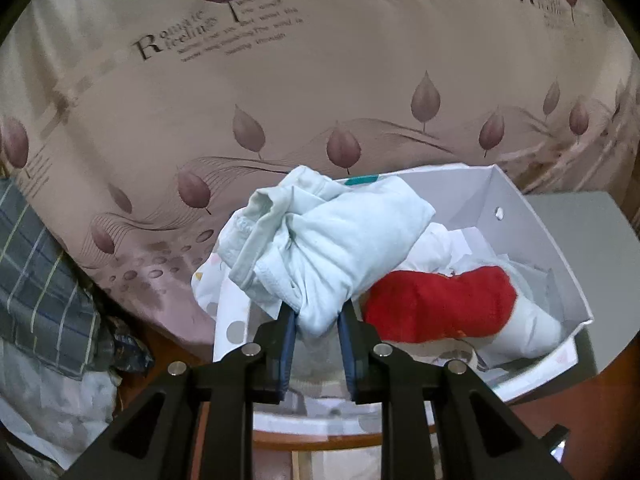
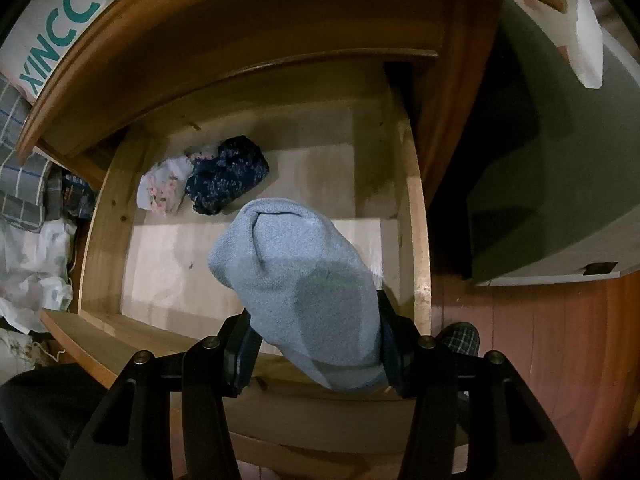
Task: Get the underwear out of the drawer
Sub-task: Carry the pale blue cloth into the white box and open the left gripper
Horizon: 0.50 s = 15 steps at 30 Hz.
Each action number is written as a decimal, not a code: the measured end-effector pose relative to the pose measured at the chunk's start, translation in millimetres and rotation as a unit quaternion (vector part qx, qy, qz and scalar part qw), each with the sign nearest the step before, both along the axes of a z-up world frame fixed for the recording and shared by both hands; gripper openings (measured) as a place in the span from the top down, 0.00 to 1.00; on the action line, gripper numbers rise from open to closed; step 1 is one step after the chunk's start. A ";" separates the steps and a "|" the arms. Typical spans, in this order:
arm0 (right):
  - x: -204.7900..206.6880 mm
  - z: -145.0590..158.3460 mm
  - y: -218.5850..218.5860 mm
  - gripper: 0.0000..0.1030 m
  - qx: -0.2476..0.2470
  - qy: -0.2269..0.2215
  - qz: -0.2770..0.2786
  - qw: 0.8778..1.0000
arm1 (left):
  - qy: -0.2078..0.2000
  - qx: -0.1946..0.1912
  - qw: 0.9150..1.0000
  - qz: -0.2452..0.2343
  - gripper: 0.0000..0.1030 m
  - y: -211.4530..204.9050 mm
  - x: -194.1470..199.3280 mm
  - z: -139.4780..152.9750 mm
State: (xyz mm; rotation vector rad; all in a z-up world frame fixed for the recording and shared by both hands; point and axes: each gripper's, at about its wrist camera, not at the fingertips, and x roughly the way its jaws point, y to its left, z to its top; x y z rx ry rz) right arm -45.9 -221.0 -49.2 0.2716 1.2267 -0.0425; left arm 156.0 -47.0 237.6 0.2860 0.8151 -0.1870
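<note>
My left gripper (image 1: 317, 322) is shut on a bunched pale mint underwear (image 1: 320, 240), held over the near left corner of a white cardboard box (image 1: 520, 216). A red garment (image 1: 440, 304) and white cloth lie inside that box. In the right wrist view my right gripper (image 2: 320, 344) is shut on a rolled light blue sock-like garment (image 2: 304, 280), held above the open wooden drawer (image 2: 420, 248). At the drawer's back left lie a dark blue floral garment (image 2: 228, 174) and a white pink-flowered one (image 2: 164, 188).
A bed with a leaf-print beige sheet (image 1: 280, 100) fills the space behind the box. Plaid fabric (image 1: 36, 264) and crumpled cloth lie at the left. A grey cabinet (image 2: 560, 184) stands right of the drawer. A plaid slipper (image 2: 460, 338) is on the wooden floor.
</note>
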 end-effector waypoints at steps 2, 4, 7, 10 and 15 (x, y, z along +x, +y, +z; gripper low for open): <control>-0.2 0.2 0.1 0.53 0.001 -0.001 0.001 1.000 | 0.011 0.003 1.000 0.003 0.80 -4.2 9.0 -10.5; -0.5 0.6 -0.1 0.53 0.001 -0.001 0.001 1.000 | 0.022 0.006 1.000 0.009 0.80 -8.2 17.8 -20.4; -1.2 0.5 -0.4 0.53 0.002 -0.001 0.002 1.000 | 0.036 0.006 0.999 0.011 0.80 -10.4 28.7 -32.6; -0.2 -0.3 0.5 0.53 0.003 0.003 0.002 1.000 | 0.041 0.009 0.999 0.019 0.80 -10.4 36.0 -42.2; 0.8 -0.3 1.6 0.53 0.004 0.004 0.002 1.000 | 0.045 0.011 0.999 0.025 0.77 -12.2 41.9 -46.9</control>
